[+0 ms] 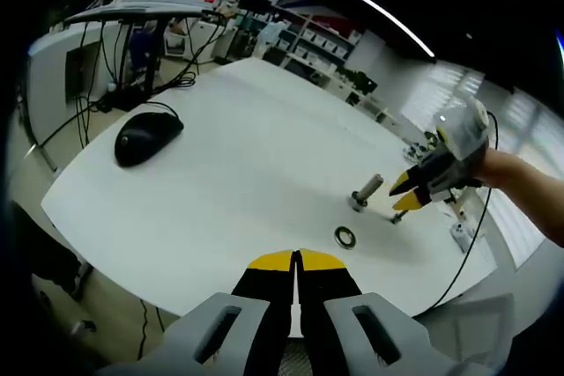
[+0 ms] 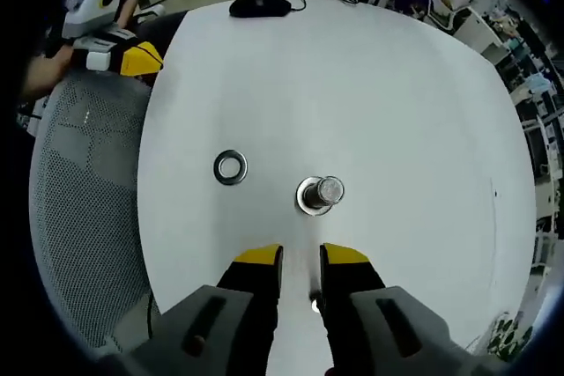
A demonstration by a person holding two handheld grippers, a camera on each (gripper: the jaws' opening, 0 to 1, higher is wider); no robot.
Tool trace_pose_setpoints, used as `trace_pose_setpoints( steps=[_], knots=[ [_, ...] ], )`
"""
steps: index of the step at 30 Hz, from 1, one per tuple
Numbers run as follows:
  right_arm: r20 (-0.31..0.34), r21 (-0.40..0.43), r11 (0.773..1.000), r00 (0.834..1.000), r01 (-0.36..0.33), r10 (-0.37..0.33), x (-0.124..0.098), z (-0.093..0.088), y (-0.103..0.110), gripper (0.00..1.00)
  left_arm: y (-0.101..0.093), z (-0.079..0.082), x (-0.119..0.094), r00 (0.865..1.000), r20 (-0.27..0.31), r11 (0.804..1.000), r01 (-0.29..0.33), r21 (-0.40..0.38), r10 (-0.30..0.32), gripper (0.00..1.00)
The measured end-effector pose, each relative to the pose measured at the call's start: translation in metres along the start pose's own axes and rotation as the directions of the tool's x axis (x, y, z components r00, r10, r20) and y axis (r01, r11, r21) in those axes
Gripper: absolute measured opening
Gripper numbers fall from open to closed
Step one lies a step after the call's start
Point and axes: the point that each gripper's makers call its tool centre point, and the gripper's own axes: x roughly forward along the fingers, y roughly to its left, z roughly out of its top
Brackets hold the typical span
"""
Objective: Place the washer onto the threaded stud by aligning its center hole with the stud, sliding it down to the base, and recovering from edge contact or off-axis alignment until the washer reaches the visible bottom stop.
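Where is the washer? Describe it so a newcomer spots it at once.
Start at the big white table and find the upright threaded stud near its middle. The washer lies flat on the tabletop beside that stud, apart from it and not yet threaded on. It is a small silver ring with a dark centre hole, unlike the standing stud or the black mouse at the far edge.

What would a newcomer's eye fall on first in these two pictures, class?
Probably the threaded stud standing upright on the white table, just ahead of the right gripper, whose jaws are slightly apart. Next, the washer lying flat beside the stud, apart from it. The black computer mouse sits far off near the table's edge.
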Motion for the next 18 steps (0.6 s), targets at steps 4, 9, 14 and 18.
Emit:
trace_pose_setpoints(
  steps=[4, 9, 14, 18],
  knots=[
    [0.048, 0.031, 0.999, 0.999, -0.023, 0.022, -0.003, 0.005, 0.01, 0.2, 0.0, 0.0, 0.0, 1.0, -0.001, 1.0, 0.001, 0.0, -0.001, 0.0],
    [0.063, 0.038, 0.999, 0.997, -0.038, 0.036, -0.001, 0.006, 0.021, 0.22, 0.0, -0.001, 0.0, 1.0, -0.003, 1.0, 0.001, 0.001, -0.001, 0.0],
    [0.077, 0.05, 0.997, 0.996, -0.058, 0.054, 0.005, 0.008, 0.033, 0.26, 0.0, -0.001, 0.0, 1.0, -0.005, 1.0, 0.0, 0.001, 0.0, 0.0],
    [0.087, 0.065, 0.995, 0.994, -0.079, 0.073, 0.008, 0.008, 0.042, 0.26, 0.0, -0.001, 0.0, 1.0, -0.006, 1.0, -0.001, 0.002, 0.001, 0.0]
  ],
)
